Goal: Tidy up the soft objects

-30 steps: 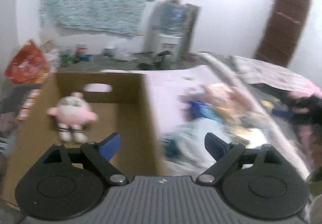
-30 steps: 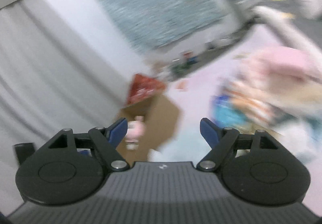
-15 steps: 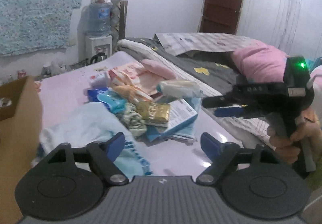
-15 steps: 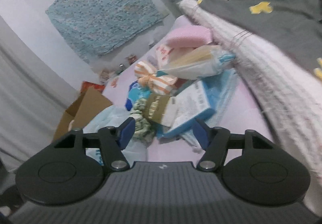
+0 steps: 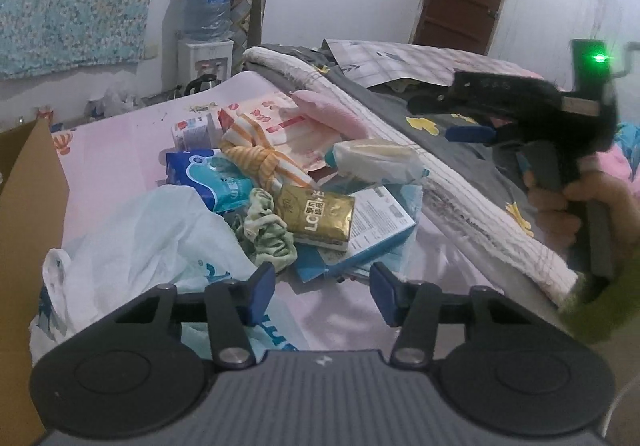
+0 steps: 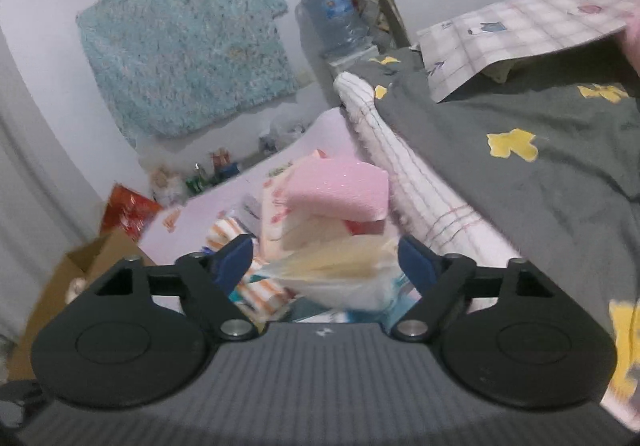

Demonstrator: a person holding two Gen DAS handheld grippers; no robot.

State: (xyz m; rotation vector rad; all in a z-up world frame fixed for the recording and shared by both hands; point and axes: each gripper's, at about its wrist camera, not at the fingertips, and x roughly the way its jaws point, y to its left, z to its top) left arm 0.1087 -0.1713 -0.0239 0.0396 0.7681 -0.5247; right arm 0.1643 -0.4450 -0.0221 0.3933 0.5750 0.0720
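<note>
On the pink sheet (image 5: 120, 157), both grippers' fingers stand apart over the clutter, gripping nothing.

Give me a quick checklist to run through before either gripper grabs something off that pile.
1. Left gripper empty: ok; its jaws have just been closing on nothing.
2. Right gripper empty: ok; its jaws have just been opening, pads not pressing the clear packet between them.
3. Soft items reachable: ok; green cloth lies just ahead of the left gripper.
4. Box in reach: cannot tell; only its edge shows.
5. Grippers apart: ok.
</note>
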